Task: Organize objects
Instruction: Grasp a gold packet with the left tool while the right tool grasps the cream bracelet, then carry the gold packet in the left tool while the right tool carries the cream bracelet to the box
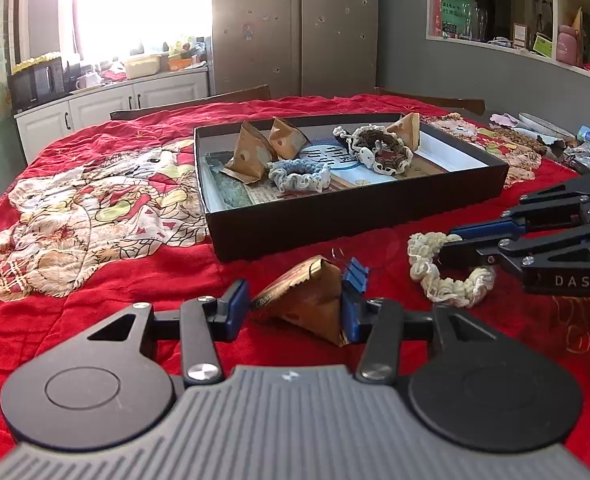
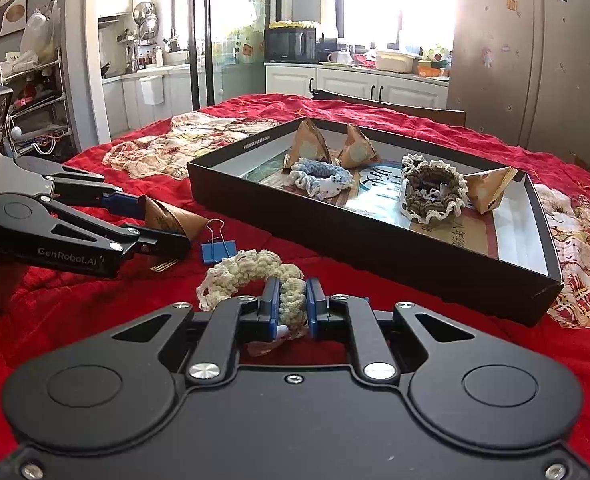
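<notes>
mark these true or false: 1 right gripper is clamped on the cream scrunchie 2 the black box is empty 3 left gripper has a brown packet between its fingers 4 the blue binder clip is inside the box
1. True: the right gripper is shut on the cream scrunchie.
2. False: the black box holds packets and scrunchies.
3. True: the brown packet sits in the left gripper.
4. False: the blue binder clip lies on the red cloth, outside the box.

Both grippers are black with blue pads, silver screws; left gripper (image 1: pixel 295 304) grey-ribbed, right gripper (image 2: pixel 291 304) plain black
</notes>
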`<state>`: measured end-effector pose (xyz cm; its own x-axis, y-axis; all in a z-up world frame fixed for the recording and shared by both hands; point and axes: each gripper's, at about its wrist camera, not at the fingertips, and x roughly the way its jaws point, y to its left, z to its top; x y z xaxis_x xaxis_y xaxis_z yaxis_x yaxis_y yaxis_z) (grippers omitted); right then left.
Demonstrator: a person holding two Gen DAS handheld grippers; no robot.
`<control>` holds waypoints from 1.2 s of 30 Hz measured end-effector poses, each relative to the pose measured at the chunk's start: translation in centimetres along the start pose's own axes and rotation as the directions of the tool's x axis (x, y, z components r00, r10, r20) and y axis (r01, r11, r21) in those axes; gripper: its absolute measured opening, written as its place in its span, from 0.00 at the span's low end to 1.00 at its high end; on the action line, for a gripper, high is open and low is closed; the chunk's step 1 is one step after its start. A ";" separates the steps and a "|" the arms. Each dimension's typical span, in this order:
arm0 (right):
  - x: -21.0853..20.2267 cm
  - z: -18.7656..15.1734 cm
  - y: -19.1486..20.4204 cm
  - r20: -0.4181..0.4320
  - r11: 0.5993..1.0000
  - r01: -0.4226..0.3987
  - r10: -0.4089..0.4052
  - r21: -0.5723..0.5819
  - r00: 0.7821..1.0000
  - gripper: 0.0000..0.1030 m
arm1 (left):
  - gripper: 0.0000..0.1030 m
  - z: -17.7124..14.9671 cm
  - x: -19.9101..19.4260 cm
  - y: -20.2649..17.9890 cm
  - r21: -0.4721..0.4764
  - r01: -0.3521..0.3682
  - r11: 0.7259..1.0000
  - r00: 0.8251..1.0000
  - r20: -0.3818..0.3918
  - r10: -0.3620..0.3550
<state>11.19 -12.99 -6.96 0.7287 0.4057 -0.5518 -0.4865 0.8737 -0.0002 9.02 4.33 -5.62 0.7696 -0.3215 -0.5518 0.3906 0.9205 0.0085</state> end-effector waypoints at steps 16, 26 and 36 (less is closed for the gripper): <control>-0.5 0.1 0.3 0.021 1.000 -0.014 0.014 0.003 1.000 0.13 | 0.49 0.3 -1.6 -0.3 0.005 -0.010 1.000 1.000 0.010 0.010; -1.1 0.4 0.0 0.048 1.000 -0.017 0.016 0.019 0.999 0.13 | 0.49 1.0 -2.4 -0.7 0.006 -0.002 1.000 0.999 0.035 0.002; -2.1 1.2 -0.3 0.083 1.000 -0.011 0.008 0.028 0.996 0.13 | 0.49 2.2 -2.9 -1.4 0.020 0.008 1.000 0.998 0.068 -0.009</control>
<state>10.37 -13.74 -4.81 0.7622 0.4339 -0.4805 -0.4805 0.8765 0.0292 7.34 3.44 -2.15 0.7986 -0.3445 -0.4934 0.4067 0.9133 0.0206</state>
